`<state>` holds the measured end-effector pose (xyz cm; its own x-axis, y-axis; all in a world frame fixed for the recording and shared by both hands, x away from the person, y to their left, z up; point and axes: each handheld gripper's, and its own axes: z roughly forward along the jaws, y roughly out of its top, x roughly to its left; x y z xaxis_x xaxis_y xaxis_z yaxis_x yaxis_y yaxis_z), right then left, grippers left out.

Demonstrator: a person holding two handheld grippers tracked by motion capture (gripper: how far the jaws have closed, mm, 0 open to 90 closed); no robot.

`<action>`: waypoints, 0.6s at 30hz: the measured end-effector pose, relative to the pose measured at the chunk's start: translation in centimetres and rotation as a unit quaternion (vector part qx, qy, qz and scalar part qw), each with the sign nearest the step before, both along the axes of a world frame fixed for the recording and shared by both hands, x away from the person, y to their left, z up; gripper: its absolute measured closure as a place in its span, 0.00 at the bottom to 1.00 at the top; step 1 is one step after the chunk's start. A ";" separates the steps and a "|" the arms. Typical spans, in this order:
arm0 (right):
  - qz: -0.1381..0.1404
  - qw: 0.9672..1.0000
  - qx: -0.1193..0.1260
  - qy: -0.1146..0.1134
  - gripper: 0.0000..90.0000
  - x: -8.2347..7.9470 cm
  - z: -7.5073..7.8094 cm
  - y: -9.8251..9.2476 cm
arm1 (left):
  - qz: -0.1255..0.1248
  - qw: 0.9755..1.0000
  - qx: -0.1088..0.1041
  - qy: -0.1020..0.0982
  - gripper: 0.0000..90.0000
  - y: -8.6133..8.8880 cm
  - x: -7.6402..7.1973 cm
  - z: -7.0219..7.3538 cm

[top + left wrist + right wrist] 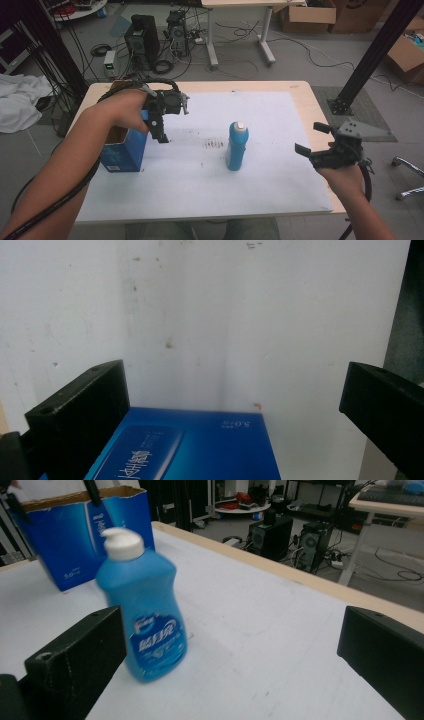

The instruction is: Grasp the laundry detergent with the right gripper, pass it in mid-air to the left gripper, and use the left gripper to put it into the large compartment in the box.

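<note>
My left gripper [161, 116] over open blue cardboard box [121, 150] at tabletop's [280, 190] left edge, jaws spread, nothing held. My right gripper [320, 142] near right edge, jaws wide, facing blue plastic bottle with white cap [236, 146] upright mid-tabletop. Advice: approach level, centre jaws on bottle's body below cap, close gently so it doesn't tip.

floor: grey [300, 60] | desk [240, 2] | cardboard boxes [307, 17] | computer towers [142, 37]

The left gripper [161, 131] points downward, jaws spread wide — forearm stretched forward. The right gripper [312, 140] hovers level, jaws apart too, aimed leftward — wrist bent inward.
</note>
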<state>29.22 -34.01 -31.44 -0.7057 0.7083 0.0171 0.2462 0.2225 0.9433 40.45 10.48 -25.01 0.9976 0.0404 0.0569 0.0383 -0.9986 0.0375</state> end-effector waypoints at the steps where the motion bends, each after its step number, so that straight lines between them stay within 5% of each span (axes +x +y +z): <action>1: 0.000 1.000 0.000 0.000 0.00 0.0 0.0 0.0 | 0.000 1.000 0.000 0.000 0.00 0.0 0.0 0.0; 8: 0.021 1.000 -0.001 0.004 0.00 -3.2 -2.6 2.1 | -0.004 1.000 -0.002 -0.002 0.00 -0.2 -0.3 0.2; 18: 0.033 0.999 -0.006 0.019 0.00 -3.7 -7.8 8.3 | -0.011 1.000 -0.002 -0.005 0.00 -0.5 -0.6 0.5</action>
